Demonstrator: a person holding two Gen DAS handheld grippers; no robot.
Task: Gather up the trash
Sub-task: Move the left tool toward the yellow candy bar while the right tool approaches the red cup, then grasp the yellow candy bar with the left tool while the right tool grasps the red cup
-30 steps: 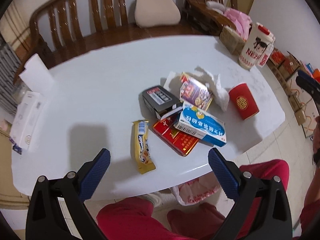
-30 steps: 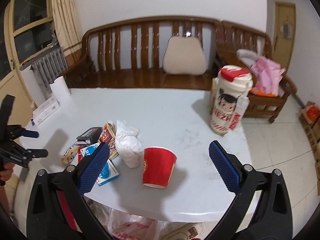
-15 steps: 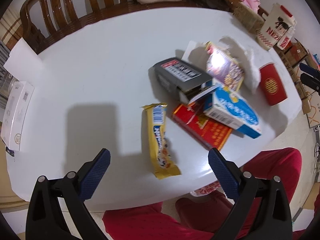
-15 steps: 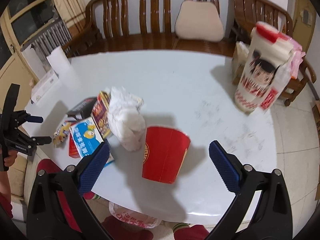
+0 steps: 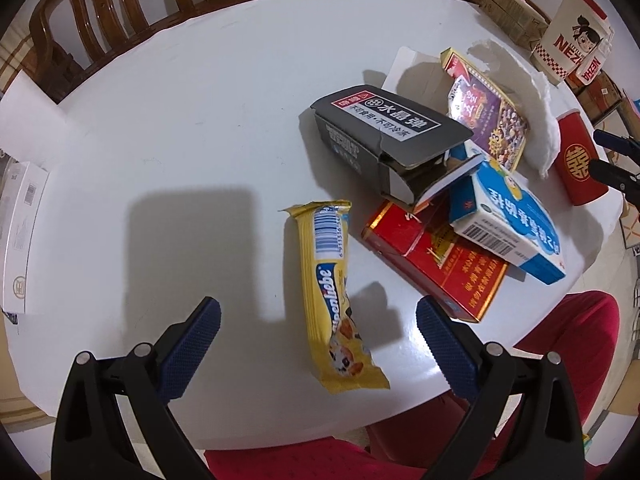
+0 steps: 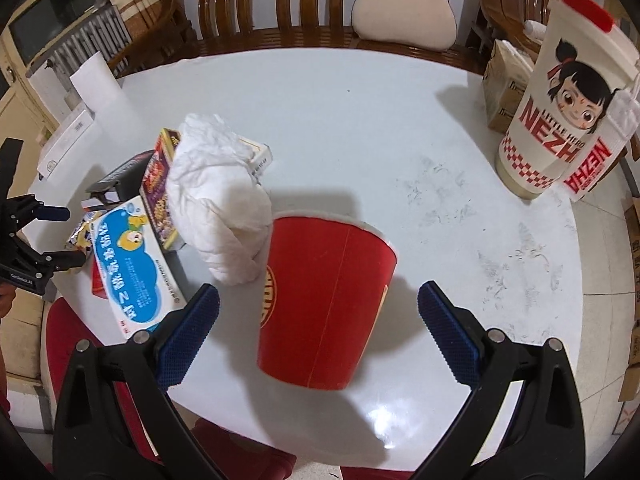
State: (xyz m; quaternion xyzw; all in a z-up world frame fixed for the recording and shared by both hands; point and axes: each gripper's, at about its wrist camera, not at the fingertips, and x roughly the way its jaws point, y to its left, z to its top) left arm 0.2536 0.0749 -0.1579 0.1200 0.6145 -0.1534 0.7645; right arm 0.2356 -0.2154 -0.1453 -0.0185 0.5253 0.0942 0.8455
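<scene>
A yellow snack wrapper (image 5: 330, 288) lies on the white table (image 5: 180, 128), its near end between the fingers of my open left gripper (image 5: 318, 336). Beside it sit a red flat box (image 5: 436, 268), a blue-and-white box (image 5: 508, 224), a grey carton (image 5: 388, 136) and a purple packet (image 5: 488, 112). In the right wrist view a red paper cup (image 6: 326, 300) stands upside down right in front of my open right gripper (image 6: 318, 320), with crumpled white tissue (image 6: 218, 204) leaning against it.
A tall cartoon-printed cup (image 6: 560, 100) stands at the table's far right. White boxes (image 5: 20, 232) lie at the left edge. A wooden bench (image 6: 300, 4) with a cushion (image 6: 404, 4) runs behind the table. Red-trousered legs (image 5: 560, 340) show below the near edge.
Both grippers have moved down and closer to the table. The wrapper now lies between the left fingers, and the red cup fills the space before the right ones.
</scene>
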